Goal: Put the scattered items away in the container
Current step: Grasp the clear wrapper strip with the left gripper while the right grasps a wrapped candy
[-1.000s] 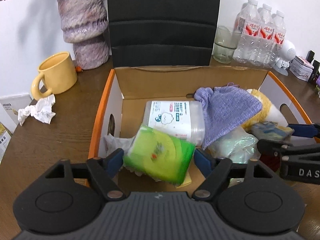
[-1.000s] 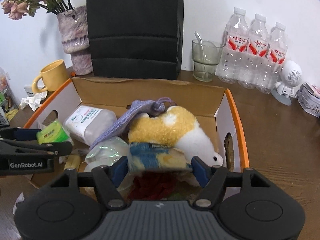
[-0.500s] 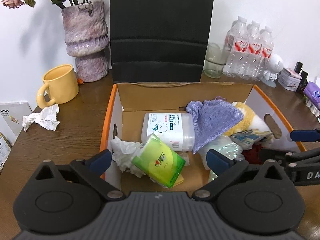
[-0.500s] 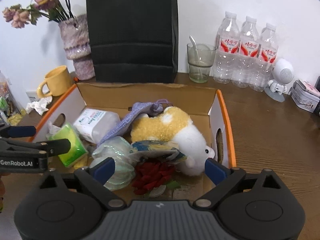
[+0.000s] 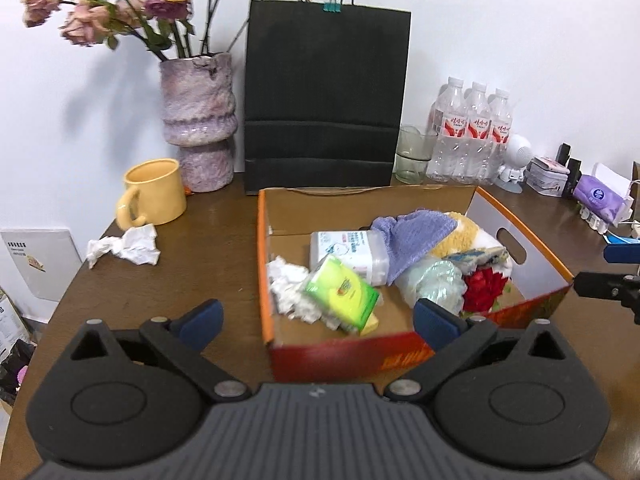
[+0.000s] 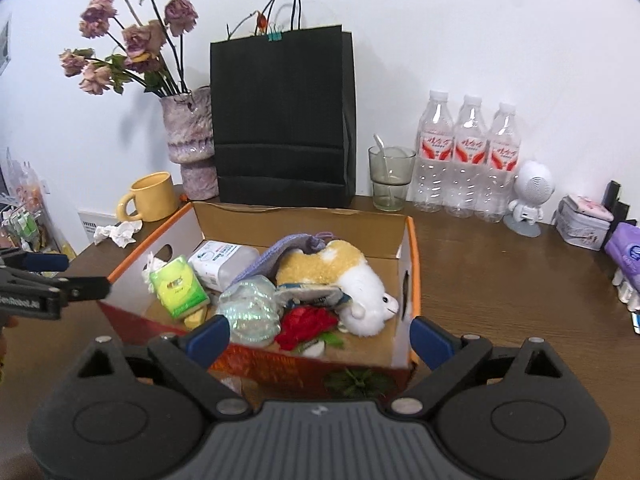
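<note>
Both grippers hang above the near edge of the cardboard box (image 5: 516, 220), each with its jaws spread wide and nothing between the pads. The left gripper (image 5: 318, 316) has its blue fingertips (image 5: 200, 318) straddling the box's near left corner, one tip over the bare wooden table (image 5: 180, 280) and the other over the front wall. The right gripper (image 6: 318, 332) frames the near right part of the box in the same way, gripping nothing. The box sits on the table with its open top up, orange along the rims, and it holds the gathered things. A green tissue pack (image 5: 342, 292) lies tilted near the front left on top of crumpled white paper (image 5: 286, 284), with a white wipes pack (image 5: 348, 252) behind it. A purple cloth (image 5: 416, 234) drapes over a yellow and white plush toy (image 6: 344, 272), and a clear crinkled bag (image 6: 250, 308) and a red flower (image 6: 306, 322) lie toward the front. A flat blue and yellow packet (image 6: 316, 292) rests on top between the plush toy and the flower. Outside the box, a wad of tissue (image 5: 126, 246) lies on the table just in front of a yellow mug (image 5: 154, 192). Behind the box stand a black paper bag (image 5: 326, 96), a vase (image 5: 198, 120) of dried roses, a glass (image 6: 390, 178) and three water bottles (image 6: 468, 160).
</note>
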A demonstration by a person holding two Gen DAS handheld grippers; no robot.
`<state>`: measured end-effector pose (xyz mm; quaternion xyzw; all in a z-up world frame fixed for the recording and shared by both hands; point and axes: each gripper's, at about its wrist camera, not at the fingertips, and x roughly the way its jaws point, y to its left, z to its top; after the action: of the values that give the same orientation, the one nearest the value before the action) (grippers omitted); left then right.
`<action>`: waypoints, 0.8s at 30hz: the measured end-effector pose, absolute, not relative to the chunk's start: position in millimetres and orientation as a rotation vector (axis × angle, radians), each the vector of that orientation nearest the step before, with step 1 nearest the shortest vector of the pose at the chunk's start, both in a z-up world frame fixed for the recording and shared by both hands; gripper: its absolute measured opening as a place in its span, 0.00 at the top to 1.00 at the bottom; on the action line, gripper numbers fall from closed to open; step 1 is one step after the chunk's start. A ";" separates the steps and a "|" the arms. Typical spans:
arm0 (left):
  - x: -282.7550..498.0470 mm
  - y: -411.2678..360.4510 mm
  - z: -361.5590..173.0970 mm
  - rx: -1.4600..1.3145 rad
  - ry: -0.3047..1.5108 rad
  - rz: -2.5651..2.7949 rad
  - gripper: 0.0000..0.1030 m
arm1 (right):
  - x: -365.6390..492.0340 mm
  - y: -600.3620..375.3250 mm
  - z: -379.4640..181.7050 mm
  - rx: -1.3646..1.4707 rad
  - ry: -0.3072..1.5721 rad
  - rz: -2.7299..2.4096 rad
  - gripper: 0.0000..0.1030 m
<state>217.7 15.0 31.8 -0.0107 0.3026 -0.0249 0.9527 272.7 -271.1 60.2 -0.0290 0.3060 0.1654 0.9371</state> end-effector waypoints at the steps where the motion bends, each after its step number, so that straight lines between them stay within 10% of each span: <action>1: 213.0 18.1 30.7 -0.027 0.612 -0.054 0.00 | 266.5 -273.2 58.2 -0.064 0.618 0.338 0.06; 19: 185.6 50.8 -44.1 -0.042 0.739 0.025 0.14 | 238.0 -279.2 -32.0 -0.077 0.706 0.234 0.14; 24: 187.0 46.6 -52.8 -0.013 0.756 0.037 0.28 | 241.9 -279.2 -41.9 -0.055 0.731 0.235 0.32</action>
<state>187.0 46.6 -52.8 -0.0066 0.3690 0.0179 0.9292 241.9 -279.2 -41.9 -0.0268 0.3566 0.1145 0.9268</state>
